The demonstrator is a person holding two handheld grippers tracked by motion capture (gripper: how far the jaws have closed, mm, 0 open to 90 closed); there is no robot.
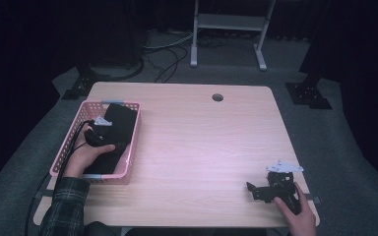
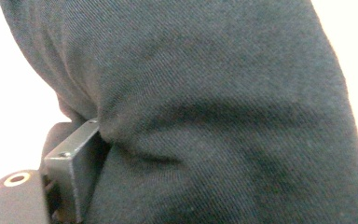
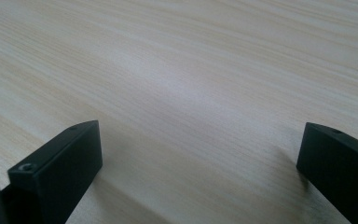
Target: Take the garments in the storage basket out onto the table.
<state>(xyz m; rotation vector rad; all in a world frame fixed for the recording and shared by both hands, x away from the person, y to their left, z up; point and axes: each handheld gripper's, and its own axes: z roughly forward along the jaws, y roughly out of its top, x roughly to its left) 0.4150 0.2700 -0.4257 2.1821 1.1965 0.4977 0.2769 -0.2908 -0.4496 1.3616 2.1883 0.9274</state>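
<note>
Your left gripper [image 1: 100,129] is in the pink basket [image 1: 133,142], far-left of table [image 1: 202,137], jaws closing round the dark cloth [image 2: 214,107] w/ fabric bunched between. Grab step. Next: clench fully, then lift. Right gripper [image 3: 200,182] idle, jaws apart, near-right.

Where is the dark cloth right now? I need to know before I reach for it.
In the high view the dark cloth lies in the pink basket at the table's left edge, with the left gripper on it.
</note>
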